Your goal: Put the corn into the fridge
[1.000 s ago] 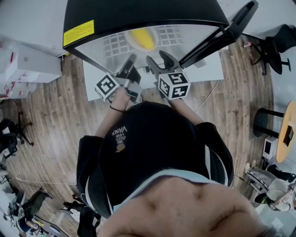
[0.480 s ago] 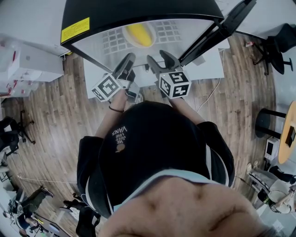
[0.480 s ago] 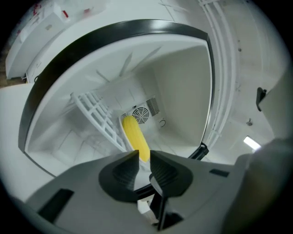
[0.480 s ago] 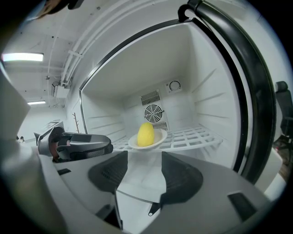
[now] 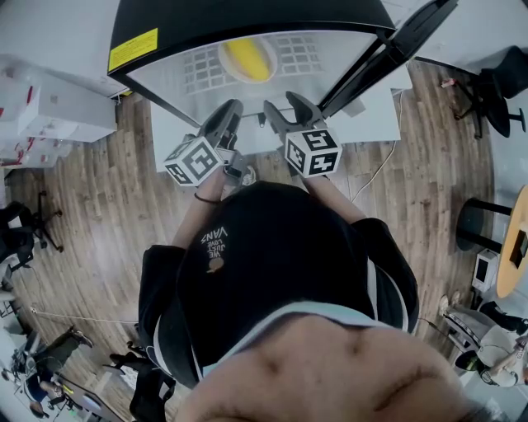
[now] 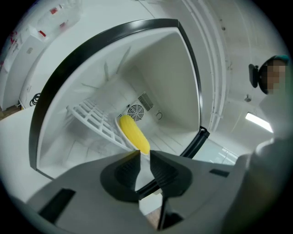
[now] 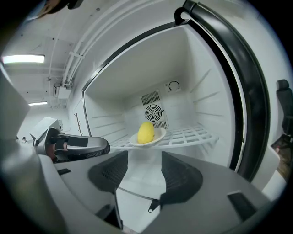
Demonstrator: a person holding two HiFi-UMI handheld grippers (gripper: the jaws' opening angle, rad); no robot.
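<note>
The fridge (image 5: 247, 21) stands open, its door (image 5: 388, 62) swung out to the fridge's right. Inside the fridge a white wire shelf (image 7: 192, 135) spans the cavity. Both grippers hover just outside the fridge's opening: the right gripper (image 7: 144, 160) has its jaws spread wide with nothing between them, and the left gripper (image 6: 143, 157) keeps only a narrow gap, also empty. A white plate (image 7: 158, 135) rests on the shelf near the fridge's back wall, with the yellow corn (image 7: 145, 132) lying on it
</note>
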